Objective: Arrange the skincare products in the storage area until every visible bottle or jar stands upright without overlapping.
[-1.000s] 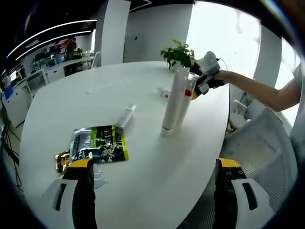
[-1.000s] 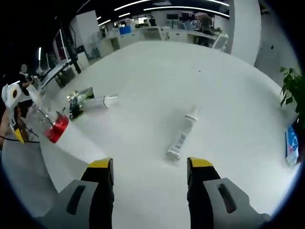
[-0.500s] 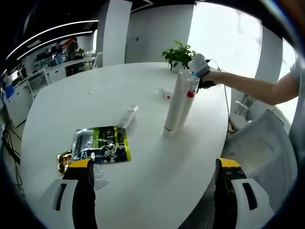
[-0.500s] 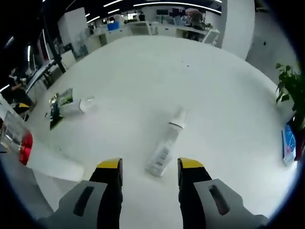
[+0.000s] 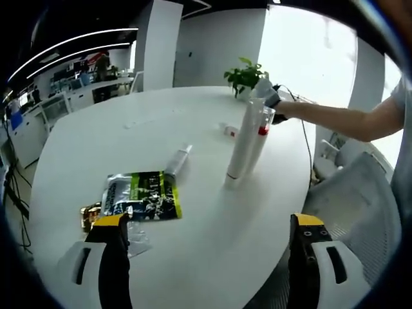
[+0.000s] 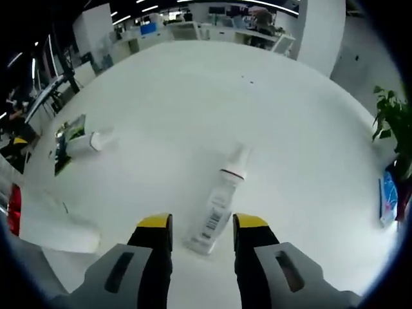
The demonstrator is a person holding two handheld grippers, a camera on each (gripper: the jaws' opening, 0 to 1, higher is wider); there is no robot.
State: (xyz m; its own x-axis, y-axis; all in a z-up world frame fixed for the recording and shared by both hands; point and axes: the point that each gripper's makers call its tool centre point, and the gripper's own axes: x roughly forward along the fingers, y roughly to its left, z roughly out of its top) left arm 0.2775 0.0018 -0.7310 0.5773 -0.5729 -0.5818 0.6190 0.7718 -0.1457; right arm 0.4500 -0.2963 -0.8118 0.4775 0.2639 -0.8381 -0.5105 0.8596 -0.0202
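A white pump bottle point(image 6: 220, 203) lies on its side on the white table point(image 6: 193, 96). Its base sits between the tips of my right gripper point(image 6: 203, 225), which is open and clear of it on both sides. Seen from the left gripper view, that bottle point(image 5: 229, 131) is small and far off, with the right gripper point(image 5: 269, 96) above it in a person's hand. Two tall white tubes point(image 5: 242, 145) stand upright with a clear red-banded bottle point(image 5: 261, 129) behind them. A grey tube point(image 5: 177, 159) lies flat. My left gripper point(image 5: 208, 222) is wide open over the near table edge.
A green-and-black sachet point(image 5: 141, 195) and a small gold packet point(image 5: 86, 216) lie near the left jaw. A potted plant point(image 5: 244, 74) stands at the far edge. A white chair point(image 5: 360, 206) is at the right. Office desks fill the background.
The right gripper has come down and forward to the lying pump bottle, its jaws narrowing so the bottle's base now sits between them. The left gripper has barely moved.
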